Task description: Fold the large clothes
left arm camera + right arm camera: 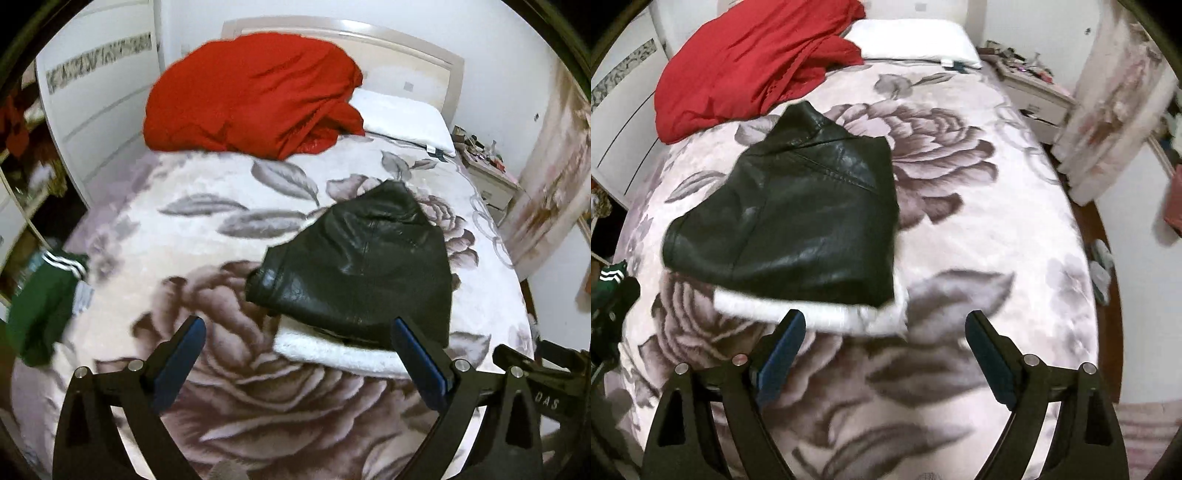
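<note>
**Jacket looks folded, both claws empty above the bed**

Left wrist view: left gripper (299, 330) hangs over the bed (207, 229), jaws spread wide, nothing between the blue pads (419, 360). The black leather jacket (364, 266) lies as a compact bundle on the floral blanket, just ahead and right of the claw, white fleece lining (332, 352) poking out along its near edge. The right pad overlaps that near edge in the picture, but I can't tell any contact; my read is it sits above the cloth. Bundle shape suggests sleeves and sides are tucked in, so the fold looks done or nearly so. Red garment (251, 92) is heaped at the headboard end beside the white pillow (402, 118), probably parked there to keep the working area free. Green striped garment (40, 302) hangs off the left edge of the bed, well apart from the jacket

Right wrist view: right gripper (884, 328) also wide apart and empty, pointing down at the blanket. Jacket (786, 221) sits ahead and left, lining strip (812, 314) just beyond the left fingertip; touching or not, can't tell. Red heap (746, 62) beyond it, pillow (916, 40) at top, cluttered nightstand (1030, 81) right of the bed

Judgement: open claws clear of the bundle read as a release; next pick likely red or green
</note>
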The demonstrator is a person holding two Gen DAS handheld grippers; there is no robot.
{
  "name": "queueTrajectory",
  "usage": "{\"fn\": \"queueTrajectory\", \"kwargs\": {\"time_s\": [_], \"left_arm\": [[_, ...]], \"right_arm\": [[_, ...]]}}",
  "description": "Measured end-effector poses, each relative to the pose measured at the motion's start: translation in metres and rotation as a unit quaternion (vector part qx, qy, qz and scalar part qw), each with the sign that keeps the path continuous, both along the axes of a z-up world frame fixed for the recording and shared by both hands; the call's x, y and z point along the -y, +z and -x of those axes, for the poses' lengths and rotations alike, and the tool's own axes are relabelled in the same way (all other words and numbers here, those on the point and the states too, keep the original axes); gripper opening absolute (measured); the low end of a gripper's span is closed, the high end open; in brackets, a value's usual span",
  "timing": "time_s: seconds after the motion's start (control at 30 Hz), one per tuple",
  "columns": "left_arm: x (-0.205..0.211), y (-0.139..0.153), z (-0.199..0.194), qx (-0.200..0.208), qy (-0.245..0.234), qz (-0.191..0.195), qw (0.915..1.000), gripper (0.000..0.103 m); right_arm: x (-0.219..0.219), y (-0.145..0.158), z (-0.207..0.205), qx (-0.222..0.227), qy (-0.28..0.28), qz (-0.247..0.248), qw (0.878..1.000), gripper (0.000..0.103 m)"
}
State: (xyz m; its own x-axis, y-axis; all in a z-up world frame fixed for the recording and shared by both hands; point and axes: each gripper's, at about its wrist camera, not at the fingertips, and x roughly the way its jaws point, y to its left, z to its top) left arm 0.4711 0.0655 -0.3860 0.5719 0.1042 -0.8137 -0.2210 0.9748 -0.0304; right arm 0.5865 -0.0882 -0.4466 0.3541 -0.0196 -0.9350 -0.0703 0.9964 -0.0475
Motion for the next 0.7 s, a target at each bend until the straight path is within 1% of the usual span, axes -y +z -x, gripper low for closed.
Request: {"fn": "queueTrajectory", "kwargs": {"time_s": [0.03,0.07,0.17,0.23,0.27,0.3,0.33,0.4,0.43,0.5,0.6,0.63,0.7], "left_arm": [[0.003,0.010,0.005,0.001,-0.003,-0.004,1.0000,0.103],[0.005,0.025,0.014,0.000,-0.003,-0.008,1.0000,0.103],[0.010,0.056,0.036,-0.001,-0.008,0.002,1.0000,0.103],[0.015,0.081,0.054,-0.001,-0.010,0.000,0.9999,0.103],[0.018,0.091,0.062,0.000,-0.012,-0.002,0.9999,0.103],[0.022,0.107,0.073,0.002,-0.013,-0.007,0.9999,0.103],[0.024,0.114,0.079,0.002,-0.012,-0.010,0.9999,0.103],[0.030,0.141,0.099,0.003,-0.013,-0.009,0.9999,0.103],[0.034,0.159,0.112,0.007,-0.014,-0.009,0.9998,0.103],[0.041,0.184,0.130,0.014,-0.016,-0.013,0.9997,0.103],[0.051,0.217,0.156,0.026,-0.018,-0.023,0.9992,0.103],[0.056,0.232,0.168,0.033,-0.020,-0.027,0.9989,0.103],[0.063,0.251,0.185,0.042,-0.023,-0.032,0.9983,0.103]], "right_arm": [[0.002,0.008,0.009,0.002,-0.002,0.004,1.000,0.090],[0.005,0.028,0.022,0.007,-0.004,0.004,1.000,0.090],[0.015,0.077,0.056,0.028,-0.011,0.010,1.000,0.090],[0.022,0.108,0.080,0.043,-0.012,0.018,0.999,0.090],[0.027,0.126,0.094,0.050,-0.013,0.020,0.998,0.090],[0.030,0.148,0.109,0.059,-0.013,0.020,0.998,0.090],[0.034,0.163,0.121,0.066,-0.013,0.022,0.997,0.090],[0.038,0.194,0.145,0.078,-0.012,0.025,0.997,0.090],[0.041,0.213,0.161,0.086,-0.010,0.026,0.996,0.090],[0.046,0.246,0.186,0.100,-0.009,0.026,0.995,0.090],[0.053,0.290,0.222,0.120,-0.012,0.024,0.992,0.090],[0.055,0.302,0.234,0.127,-0.013,0.023,0.992,0.090],[0.059,0.326,0.254,0.140,-0.013,0.020,0.990,0.090]]}}
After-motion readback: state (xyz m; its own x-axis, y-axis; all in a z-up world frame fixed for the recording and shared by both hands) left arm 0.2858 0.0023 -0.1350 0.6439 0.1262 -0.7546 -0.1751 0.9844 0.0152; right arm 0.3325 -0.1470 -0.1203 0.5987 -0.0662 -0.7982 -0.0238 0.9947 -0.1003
